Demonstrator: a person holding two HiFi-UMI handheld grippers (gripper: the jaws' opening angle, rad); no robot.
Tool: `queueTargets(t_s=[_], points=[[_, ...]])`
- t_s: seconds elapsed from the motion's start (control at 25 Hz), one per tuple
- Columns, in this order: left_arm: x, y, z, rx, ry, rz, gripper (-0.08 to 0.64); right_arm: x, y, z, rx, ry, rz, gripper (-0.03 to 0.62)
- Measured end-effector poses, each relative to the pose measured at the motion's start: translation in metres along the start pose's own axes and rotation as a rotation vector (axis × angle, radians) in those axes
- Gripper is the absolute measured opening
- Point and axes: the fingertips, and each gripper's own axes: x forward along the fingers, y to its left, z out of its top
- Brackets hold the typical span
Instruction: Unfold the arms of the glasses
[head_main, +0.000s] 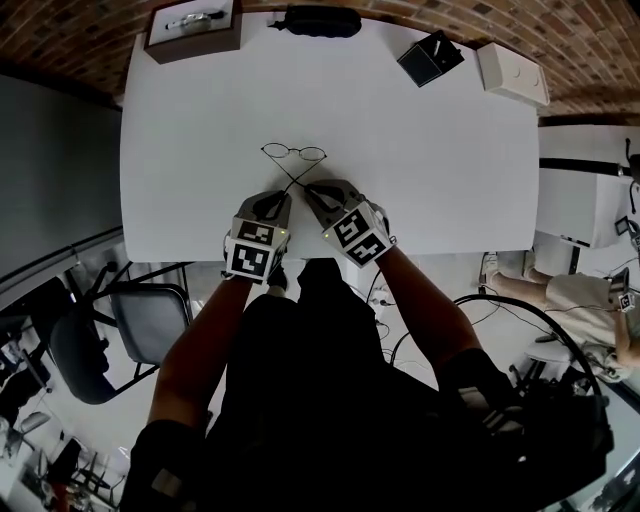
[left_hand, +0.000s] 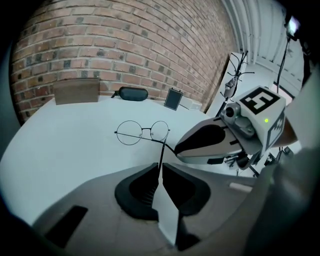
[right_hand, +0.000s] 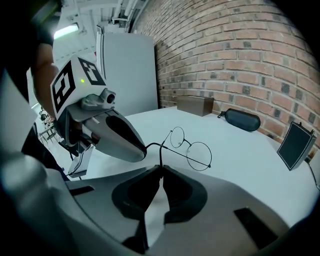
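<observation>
The left claw (head_main: 282, 197) and right claw (head_main: 313, 192) each pinch an arm of the glasses (head_main: 294, 153) just ahead (arms crossed, mid-unfold); next, the claws likely must swing apart.

Grey left hand-held gripper (head_main: 285, 194) bears checkered marker cube (head_main: 255, 248).

Table (head_main: 200, 150) mostly bare in head view: wide free lanes L and R of centre. Obstacles line only the top edge: wooden box (head_main: 193, 30) upper L, dark case (head_main: 318, 20) top centre, small black panel (head_main: 430, 58) and white box (head_main: 512, 72) upper R. Centre blocked by glasses (head_main: 294, 153), w/ left gripper (head_main: 280, 200) and right gripper (head_main: 318, 195) close together just below. Chair (head_main: 150, 320) off table, lower L.
</observation>
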Motion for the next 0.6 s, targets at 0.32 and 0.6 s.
queueTargets(t_s=[0.32,0.6], points=[[0.005,0.004,-0.017,0.02,0.026,-0.013,0.037,0.012,0.006,-0.014,-0.039,0.05,0.002,0.026],[-0.008,0.007,-0.016,-0.031,-0.011,-0.038,0.065,0.01,0.011,-0.018,-0.024,0.065,-0.013,0.028]])
